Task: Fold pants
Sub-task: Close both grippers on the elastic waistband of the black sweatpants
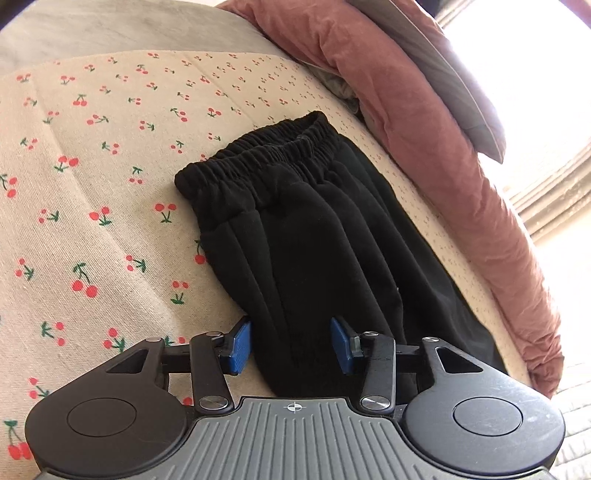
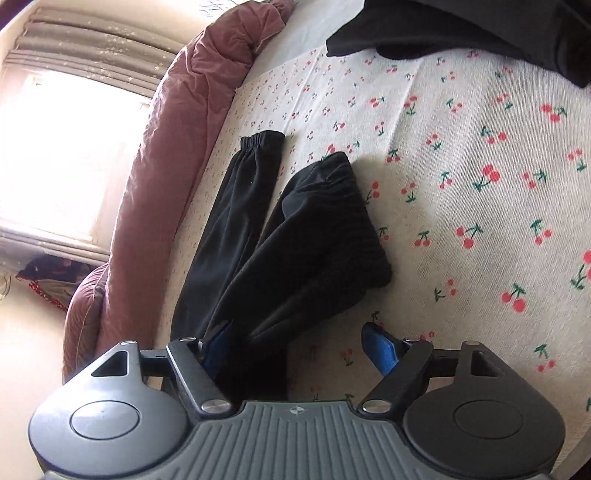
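Black pants (image 1: 303,229) lie on a cherry-print sheet (image 1: 92,166), the elastic waistband (image 1: 258,155) at the far end. My left gripper (image 1: 291,347) is open, its blue pads either side of the near end of the pants, with fabric between them. In the right wrist view the pants (image 2: 295,240) show two legs with elastic cuffs (image 2: 262,142) pointing away. My right gripper (image 2: 299,347) is open wide; the left pad (image 2: 218,345) touches the black fabric, the right pad (image 2: 384,349) is over bare sheet.
A dusty-pink quilt (image 1: 424,122) is bunched along the bed's far side, also seen in the right wrist view (image 2: 173,155). A grey pillow (image 1: 454,81) lies on it. Another black garment (image 2: 480,33) lies at the top right. A bright curtained window (image 2: 55,140) is behind.
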Motion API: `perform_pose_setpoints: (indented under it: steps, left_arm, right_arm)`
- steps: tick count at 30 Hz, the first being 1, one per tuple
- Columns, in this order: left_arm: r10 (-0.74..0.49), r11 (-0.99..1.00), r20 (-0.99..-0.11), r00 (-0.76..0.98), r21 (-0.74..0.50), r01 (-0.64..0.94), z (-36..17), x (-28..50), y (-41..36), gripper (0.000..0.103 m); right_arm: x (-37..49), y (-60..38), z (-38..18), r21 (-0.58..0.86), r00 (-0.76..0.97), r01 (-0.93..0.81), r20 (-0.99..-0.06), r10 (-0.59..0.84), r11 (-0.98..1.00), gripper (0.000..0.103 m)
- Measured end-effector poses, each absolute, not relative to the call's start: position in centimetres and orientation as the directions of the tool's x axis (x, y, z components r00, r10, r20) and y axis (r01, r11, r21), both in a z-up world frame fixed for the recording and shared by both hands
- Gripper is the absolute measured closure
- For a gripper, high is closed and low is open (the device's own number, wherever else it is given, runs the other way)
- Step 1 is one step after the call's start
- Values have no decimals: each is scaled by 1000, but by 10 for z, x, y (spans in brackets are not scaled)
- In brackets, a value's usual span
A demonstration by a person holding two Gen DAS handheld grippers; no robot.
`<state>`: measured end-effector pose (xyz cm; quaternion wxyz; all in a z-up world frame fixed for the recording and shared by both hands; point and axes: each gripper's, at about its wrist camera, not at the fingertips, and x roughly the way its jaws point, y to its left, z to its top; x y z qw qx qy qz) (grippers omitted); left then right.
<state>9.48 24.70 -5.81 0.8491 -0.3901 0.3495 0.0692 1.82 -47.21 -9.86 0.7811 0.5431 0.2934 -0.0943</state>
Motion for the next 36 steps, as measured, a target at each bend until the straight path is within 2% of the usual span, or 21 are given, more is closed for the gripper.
perform_pose_setpoints:
  steps: [1,2,3,4,5,7,8,13,16,20,27,31,35,36]
  left_arm:
    - [-150,670,-638,755,-627,-397,-61,96,247,64]
    - [-135,662,-634,762,-630,-406,-63,95,247,73]
    - [-116,665,-638,761,-619,-418,-64,95,246,79]
    - [-102,674,-645,757,-605,-425,-64,96,245,92]
    - [-92,677,-648,756,-598,-430,-64,96,246,97]
    - [-90,666,-647,758,-604,-437,-63,93,249,99]
    - [-75,673,-650,756,-592,-443,-60,90,250,99]
    - [13,746,-640,768,-505,-433,-28,67,266,100]
    - [20,781,-647,762,-466,-415,-16,55,277,98]
    - [11,823,-664,748,-419,-384,-14,40,278,98]
    - [-7,855,-680,734,-385,-348,-10,8,282,97]
    - [-3,889,-720,694,-319,-327,-16,1,278,96]
    - [17,922,-785,619,-226,-313,-35,10,269,95]
    - [24,927,-784,620,-214,-307,-32,11,267,94]
  right_arm:
    - [21,-470,-100,796,811,471,-560,169,380,33]
    - [24,-470,-101,798,814,477,-559,158,369,36]
    - [27,-469,-101,798,817,482,-558,143,362,44]
    - [29,-470,-100,795,821,490,-559,119,357,54]
    - [31,-472,-100,789,823,503,-562,84,353,61]
    - [30,-477,-98,769,821,529,-571,14,360,89]
    - [29,-479,-95,749,814,543,-580,-22,379,95]
    - [13,-489,-55,563,784,587,-574,-236,582,98]
    - [3,-496,-47,486,777,562,-587,-227,669,99]
    - [-7,-498,-60,382,732,550,-648,-209,743,101]
    - [-22,-498,-64,301,696,529,-689,-202,793,102]
    - [-25,-497,-69,230,659,513,-723,-208,827,102]
    - [-12,-502,-90,162,574,520,-794,-203,838,99]
    - [-11,-503,-88,165,572,521,-796,-199,837,91]
